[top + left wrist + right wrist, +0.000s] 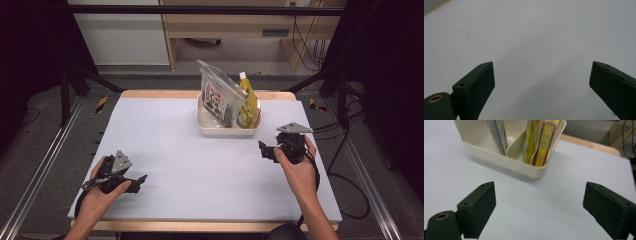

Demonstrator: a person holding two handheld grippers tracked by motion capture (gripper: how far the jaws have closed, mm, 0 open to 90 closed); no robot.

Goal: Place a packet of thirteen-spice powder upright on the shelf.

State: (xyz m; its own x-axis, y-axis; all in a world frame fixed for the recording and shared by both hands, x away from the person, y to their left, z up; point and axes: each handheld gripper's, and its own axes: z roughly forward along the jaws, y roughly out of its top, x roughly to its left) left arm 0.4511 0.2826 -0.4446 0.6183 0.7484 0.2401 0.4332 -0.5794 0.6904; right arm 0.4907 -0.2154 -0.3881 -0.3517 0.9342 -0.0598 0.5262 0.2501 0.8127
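The cream tub (227, 128) sits on the far part of the white table top (190, 165), a bit right of the middle. Its long side runs left to right across the table. A wall inside splits it in two. The left part holds a clear bag with a dark picture (218, 97), standing tall and leaning a little. The right part holds a yellow pouch with a white cap (248, 100), standing up with the cap on top.

My right gripper (262, 149) is just right of the tub and nearer to me, above the table. It points left. My two fingers there are spread wide with nothing between them. My left gripper (141, 179) is well apart from the tub, low near the front left corner. It points right, and its fingers are spread wide too, holding nothing.

The table has a wood edge (160, 93) at the back. Around it are a grey floor, black frame bars and a wooden desk (225, 25).

My right gripper view shows the tub (506, 160) up close, with the wall inside and the yellow pouch (541, 142). My left gripper view shows bare white table (536, 37) between my fingers.
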